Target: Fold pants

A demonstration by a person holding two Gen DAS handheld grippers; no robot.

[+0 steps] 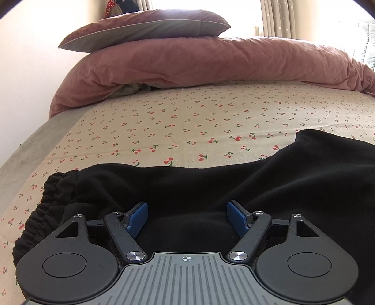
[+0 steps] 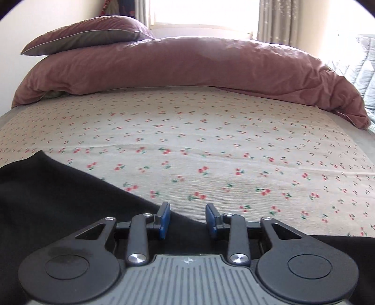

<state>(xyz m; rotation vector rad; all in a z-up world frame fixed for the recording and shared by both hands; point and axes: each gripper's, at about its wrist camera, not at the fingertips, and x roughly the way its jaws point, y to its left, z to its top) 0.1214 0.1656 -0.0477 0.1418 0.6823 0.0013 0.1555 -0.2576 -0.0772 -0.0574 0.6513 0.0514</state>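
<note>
Black pants (image 1: 211,187) lie on the cherry-print bed sheet (image 1: 187,122), spread across the near part of the bed. Their gathered elastic waistband (image 1: 44,206) shows at the left in the left wrist view. My left gripper (image 1: 187,217) is open just above the black fabric, near the waistband end, with nothing between its blue pads (image 1: 138,218). In the right wrist view the pants (image 2: 58,199) fill the lower left. My right gripper (image 2: 187,217) is open over the fabric's edge, where it meets the sheet (image 2: 211,140), and holds nothing.
A rolled pink duvet (image 1: 199,63) lies across the far side of the bed with a pink pillow (image 1: 145,28) on top. A window with curtains (image 1: 276,18) is behind. A pale quilted blanket (image 2: 361,63) sits at the far right. The wall (image 1: 28,82) is at the left.
</note>
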